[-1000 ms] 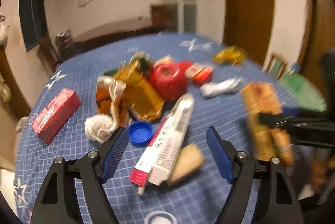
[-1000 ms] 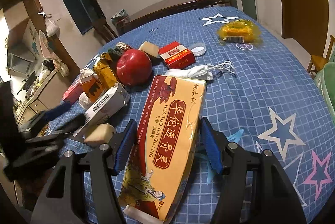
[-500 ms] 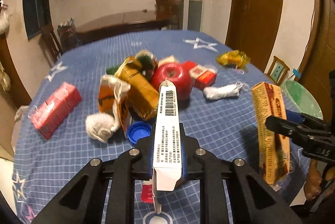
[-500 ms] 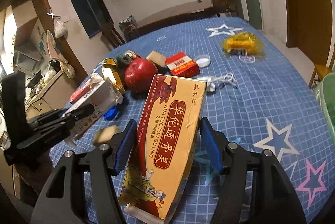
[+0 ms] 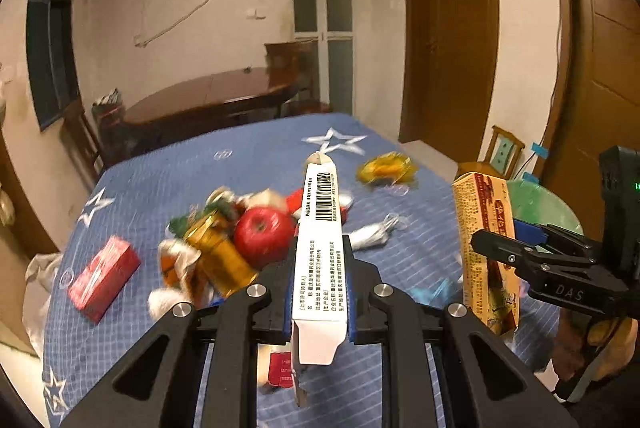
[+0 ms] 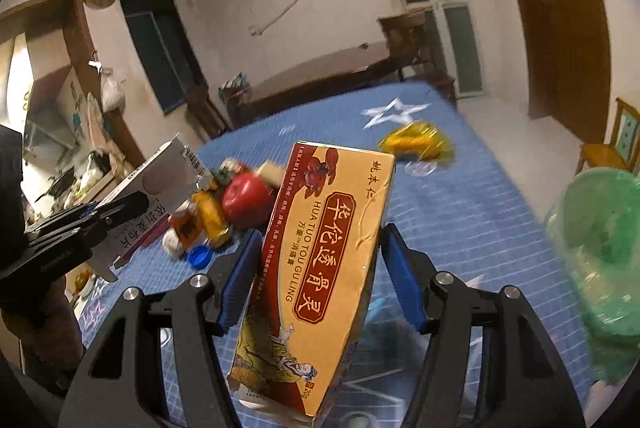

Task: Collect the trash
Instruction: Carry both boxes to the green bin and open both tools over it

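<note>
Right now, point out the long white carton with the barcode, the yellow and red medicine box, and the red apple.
long white barcode carton (image 5: 319, 270), left wrist view, printed top face.
yellow and red medicine box (image 6: 320, 260), right wrist view, front label.
red apple (image 5: 262, 234), left wrist view, front skin.

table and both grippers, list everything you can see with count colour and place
white box: 1, white with a barcode, clamped in the left gripper above the table
yellow box: 1, yellow and red, between the right gripper's pads, off the table
apple: 1, red, middle of the pile
red box: 1, red, left part of the table
bottle cap: 1, blue, near edge of the pile
yellow wrapper: 1, yellow, far right of the table
tablecloth: 1, blue check with stars, covers the table
bin bag: 1, green, right of the table
left gripper: 1, black with blue pads, shut
right gripper: 1, black with blue pads, on the yellow box
</note>
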`<state>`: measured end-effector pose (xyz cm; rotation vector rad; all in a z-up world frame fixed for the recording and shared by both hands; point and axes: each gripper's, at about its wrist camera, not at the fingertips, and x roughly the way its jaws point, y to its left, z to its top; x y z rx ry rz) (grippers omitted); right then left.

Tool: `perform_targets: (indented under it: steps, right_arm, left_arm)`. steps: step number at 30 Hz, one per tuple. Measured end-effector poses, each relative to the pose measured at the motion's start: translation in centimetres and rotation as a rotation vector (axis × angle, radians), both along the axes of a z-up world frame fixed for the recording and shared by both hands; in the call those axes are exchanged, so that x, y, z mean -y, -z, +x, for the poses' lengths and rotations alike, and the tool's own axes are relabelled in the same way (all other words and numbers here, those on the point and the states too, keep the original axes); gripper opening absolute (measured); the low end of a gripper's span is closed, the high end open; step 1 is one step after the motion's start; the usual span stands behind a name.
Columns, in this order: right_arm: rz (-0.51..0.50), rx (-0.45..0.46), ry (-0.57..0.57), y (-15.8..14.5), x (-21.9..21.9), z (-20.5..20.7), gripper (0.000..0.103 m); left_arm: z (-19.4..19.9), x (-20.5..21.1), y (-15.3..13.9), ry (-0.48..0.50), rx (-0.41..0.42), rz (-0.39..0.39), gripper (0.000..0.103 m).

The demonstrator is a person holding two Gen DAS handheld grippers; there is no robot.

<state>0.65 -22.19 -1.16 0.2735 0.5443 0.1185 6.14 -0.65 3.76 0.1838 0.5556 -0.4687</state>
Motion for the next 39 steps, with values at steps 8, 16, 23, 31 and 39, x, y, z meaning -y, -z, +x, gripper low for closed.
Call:
perform_targets:
  steps: [8, 16, 23, 31, 39]
  right_arm:
    - [-0.037, 0.106, 0.127, -3.5, 5.3, -3.2, 0.059]
    - [-0.123, 0.179, 0.286, -6.3, 11.6, -6.3, 0.059]
    - [-0.210, 0.132, 0.419, -5.4, 16.3, -7.8, 0.059]
    - [-0.247, 0.056, 0.512, -3.6, 20.5, -8.3, 0.059]
    - [-0.269, -0.017, 0.537, -1.7, 23.3, -7.4, 0.059]
  left_arm:
    - [-0.5, 7.2, -2.5, 0.109, 0.034, -0.029, 0.020]
    - [-0.6, 16.3, -3.1, 0.239, 0.025, -0.037, 0.020]
    - [-0.5, 26.3, -1.7, 0.348, 0.022, -0.016, 0.020]
    - [-0.4, 35.5, 1.4, 0.449, 0.007, 0.028, 0.020]
    - [-0.6, 39.1, 4.0, 0.488, -0.008, 0.056, 0.020]
